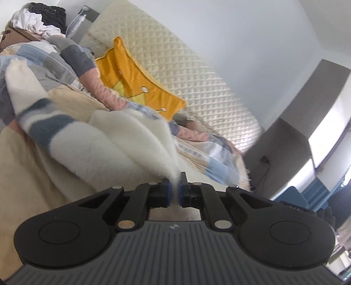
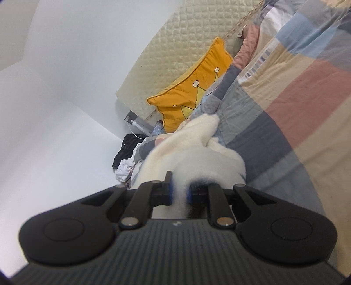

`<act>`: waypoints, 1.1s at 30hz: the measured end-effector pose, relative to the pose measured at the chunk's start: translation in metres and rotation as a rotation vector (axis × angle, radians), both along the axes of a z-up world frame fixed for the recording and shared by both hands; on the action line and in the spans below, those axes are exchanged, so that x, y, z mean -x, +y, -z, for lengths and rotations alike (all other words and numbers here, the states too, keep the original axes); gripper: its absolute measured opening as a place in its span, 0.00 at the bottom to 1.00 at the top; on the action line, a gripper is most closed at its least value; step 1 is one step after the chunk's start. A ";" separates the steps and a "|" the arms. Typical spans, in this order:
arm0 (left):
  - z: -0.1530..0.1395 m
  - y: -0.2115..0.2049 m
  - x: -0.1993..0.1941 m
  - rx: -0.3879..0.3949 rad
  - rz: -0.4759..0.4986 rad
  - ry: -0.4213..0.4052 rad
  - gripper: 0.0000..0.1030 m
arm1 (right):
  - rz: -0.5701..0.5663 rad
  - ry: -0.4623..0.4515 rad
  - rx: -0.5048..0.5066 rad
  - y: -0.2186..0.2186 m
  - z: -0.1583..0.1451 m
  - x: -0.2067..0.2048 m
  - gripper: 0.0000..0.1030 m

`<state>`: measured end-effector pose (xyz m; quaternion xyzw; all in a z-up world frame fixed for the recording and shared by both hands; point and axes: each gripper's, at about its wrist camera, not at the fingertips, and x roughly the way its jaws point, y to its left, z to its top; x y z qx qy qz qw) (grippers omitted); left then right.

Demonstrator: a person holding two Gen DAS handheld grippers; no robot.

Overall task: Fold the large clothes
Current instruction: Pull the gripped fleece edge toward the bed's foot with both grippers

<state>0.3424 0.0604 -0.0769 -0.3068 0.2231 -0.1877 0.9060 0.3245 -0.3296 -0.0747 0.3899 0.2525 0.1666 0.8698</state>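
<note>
A fluffy cream sweater (image 1: 105, 142) with blue-grey stripes hangs lifted over the bed, stretched toward the camera in the left wrist view. My left gripper (image 1: 174, 188) is shut on a thin pinch of its white edge. In the right wrist view the same cream sweater (image 2: 197, 151) bunches up in front of my right gripper (image 2: 180, 193), which is shut on a thicker fold of it; a dark stripe shows by the right pad. Both views are tilted and blurred.
A patchwork quilt (image 2: 285, 98) in beige, pink, blue and grey covers the bed. An orange crown cushion (image 1: 133, 81) leans on the cream quilted headboard (image 1: 197, 72). A pile of white and black clothes (image 1: 39, 19) lies on a box beside the bed. White walls stand behind.
</note>
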 end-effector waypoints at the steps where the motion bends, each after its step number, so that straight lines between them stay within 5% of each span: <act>1: -0.004 -0.004 0.016 0.000 0.005 -0.013 0.08 | 0.007 -0.007 0.002 -0.002 -0.003 0.014 0.15; 7: -0.012 -0.026 0.100 0.009 0.057 -0.029 0.08 | 0.063 0.016 0.036 -0.018 -0.015 0.090 0.15; 12: 0.008 -0.033 0.126 -0.016 0.080 0.007 0.08 | 0.068 0.104 0.046 -0.021 0.005 0.112 0.15; 17: 0.039 -0.033 0.111 -0.003 0.078 0.076 0.08 | 0.076 0.174 0.050 -0.019 0.030 0.110 0.15; 24: 0.086 -0.043 0.065 -0.095 0.008 0.245 0.09 | 0.028 0.238 0.125 -0.009 0.068 0.084 0.15; 28: 0.120 -0.038 0.037 -0.041 -0.020 0.325 0.09 | 0.011 0.255 0.216 -0.001 0.088 0.065 0.15; 31: 0.143 -0.029 0.032 0.072 -0.045 0.338 0.09 | -0.045 0.247 0.304 0.014 0.097 0.050 0.15; 33: 0.151 -0.029 0.029 0.060 -0.046 0.342 0.09 | -0.074 0.233 0.355 0.021 0.101 0.043 0.15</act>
